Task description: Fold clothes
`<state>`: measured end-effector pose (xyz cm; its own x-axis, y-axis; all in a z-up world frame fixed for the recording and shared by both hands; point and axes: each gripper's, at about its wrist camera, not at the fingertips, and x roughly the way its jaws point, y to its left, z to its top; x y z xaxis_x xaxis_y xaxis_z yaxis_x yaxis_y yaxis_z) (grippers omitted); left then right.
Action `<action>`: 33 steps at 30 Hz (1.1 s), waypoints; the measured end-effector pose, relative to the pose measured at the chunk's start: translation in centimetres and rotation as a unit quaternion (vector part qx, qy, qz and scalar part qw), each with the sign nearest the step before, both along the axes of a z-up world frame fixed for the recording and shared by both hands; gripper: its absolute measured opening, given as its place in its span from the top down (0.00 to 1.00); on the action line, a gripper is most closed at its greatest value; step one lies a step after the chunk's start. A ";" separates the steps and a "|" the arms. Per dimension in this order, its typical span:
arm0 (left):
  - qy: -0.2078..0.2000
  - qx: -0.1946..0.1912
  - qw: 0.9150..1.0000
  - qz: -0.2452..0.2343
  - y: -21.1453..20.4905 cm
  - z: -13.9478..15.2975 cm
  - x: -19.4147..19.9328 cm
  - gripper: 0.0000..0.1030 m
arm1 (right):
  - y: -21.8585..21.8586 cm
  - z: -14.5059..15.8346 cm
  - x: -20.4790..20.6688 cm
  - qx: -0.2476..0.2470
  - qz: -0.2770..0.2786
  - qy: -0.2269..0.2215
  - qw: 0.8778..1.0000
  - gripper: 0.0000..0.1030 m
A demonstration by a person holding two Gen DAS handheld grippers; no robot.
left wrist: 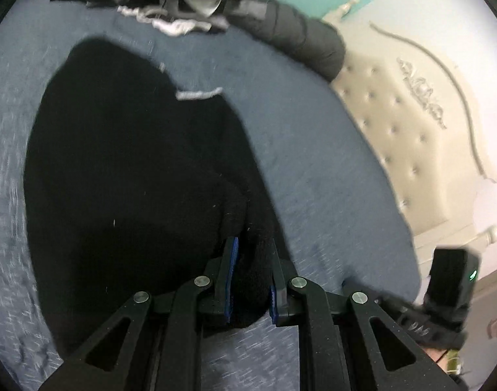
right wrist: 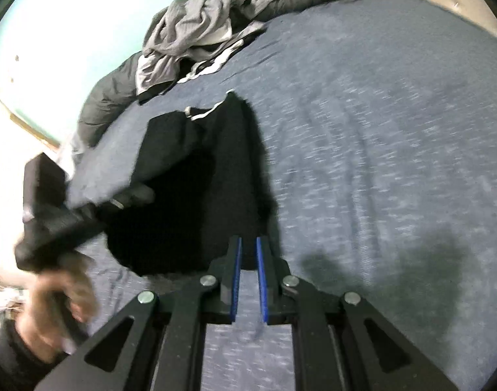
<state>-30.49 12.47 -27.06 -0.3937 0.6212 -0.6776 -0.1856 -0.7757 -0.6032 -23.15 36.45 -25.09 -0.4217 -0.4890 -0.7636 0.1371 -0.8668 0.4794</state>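
The black garment (left wrist: pixel 128 176) is gripped at its near edge by the left tongs (left wrist: pixel 251 277), a thick bunch of fabric being pinched between the blue pads (left wrist: pixel 231 270). The right tongs (right wrist: pixel 247 277) are seen nearly closed with a narrow gap; whether the hem is caught cannot be told. The garment is spread on the blue-grey bed (right wrist: pixel 362 130), its long axis running away from the tongs, with a white-trimmed edge (left wrist: pixel 199 94) at the far end. Beyond, a heap of grey clothes (right wrist: pixel 189 36) is piled.
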 end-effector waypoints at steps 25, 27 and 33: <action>0.005 -0.076 0.996 0.045 -9.9 -0.3 1.8 0.54 | -10.0 -2.0 -11.2 -0.084 0.063 -0.085 0.991 0.33; 0.004 -0.073 0.996 0.044 -9.9 -0.4 1.8 0.54 | -10.9 -2.3 -11.5 -0.072 0.073 -0.086 0.991 0.33; 0.005 -0.080 0.996 0.039 -9.7 -0.7 1.8 0.52 | -13.3 -2.7 -11.5 -0.012 0.098 -0.074 0.992 0.63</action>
<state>-28.67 2.79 -27.78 -0.4432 0.4735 -0.7612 -0.1261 -0.8736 -0.4700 -34.61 23.11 -27.78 -0.1999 -0.5695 -0.7973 0.2285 -0.8184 0.5273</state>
